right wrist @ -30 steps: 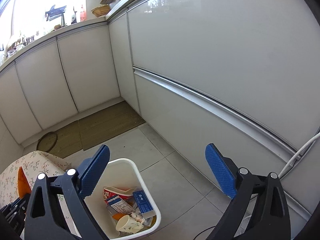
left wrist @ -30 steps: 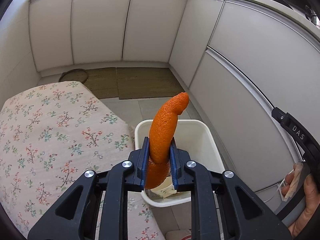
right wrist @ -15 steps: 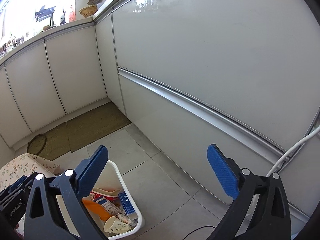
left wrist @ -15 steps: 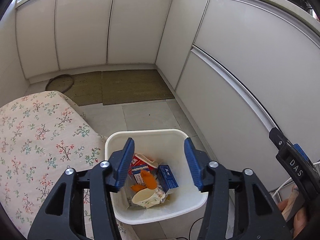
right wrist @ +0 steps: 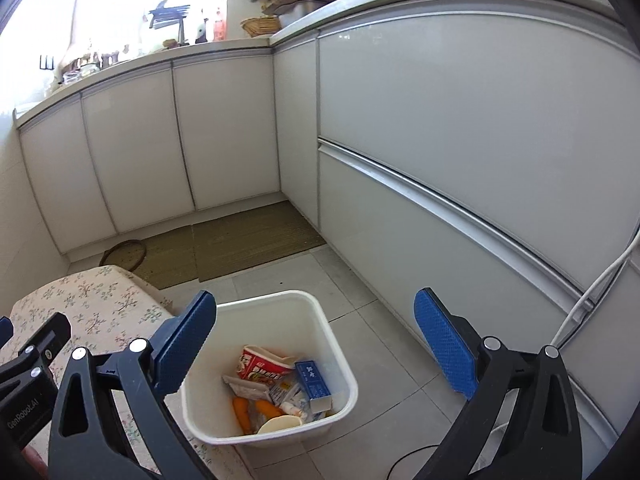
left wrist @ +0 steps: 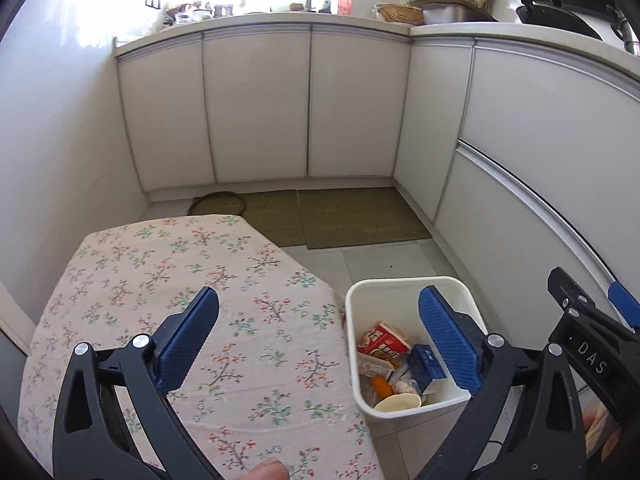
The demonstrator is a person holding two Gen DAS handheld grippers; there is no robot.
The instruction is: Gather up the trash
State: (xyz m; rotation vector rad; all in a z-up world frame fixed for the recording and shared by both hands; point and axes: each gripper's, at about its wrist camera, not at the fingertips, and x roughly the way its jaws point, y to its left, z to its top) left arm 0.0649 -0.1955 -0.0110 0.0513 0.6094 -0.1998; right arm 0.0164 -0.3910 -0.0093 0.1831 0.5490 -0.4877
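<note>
Two black handheld grippers with blue ribbed pads, left gripper and right gripper, stand with jaws wide apart and empty, the left's having just been opening. Orange peel strip lies in the white rectangular plastic bin below and between the right jaws, among cartons; the floral tablecloth beneath the left jaws looks bare, so collecting seems finished.

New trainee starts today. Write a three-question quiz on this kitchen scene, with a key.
1. True or false: the left gripper holds the orange peel.
2. Where does the white bin stand? A on the counter; B on the tiled floor beside the floral-covered table; C on the mat.
3. Name the blue item in the bin.

Key
1. False: its jaws have just been opening, nothing is between them; the peel lies in the bin.
2. B
3. A small blue carton.
</note>
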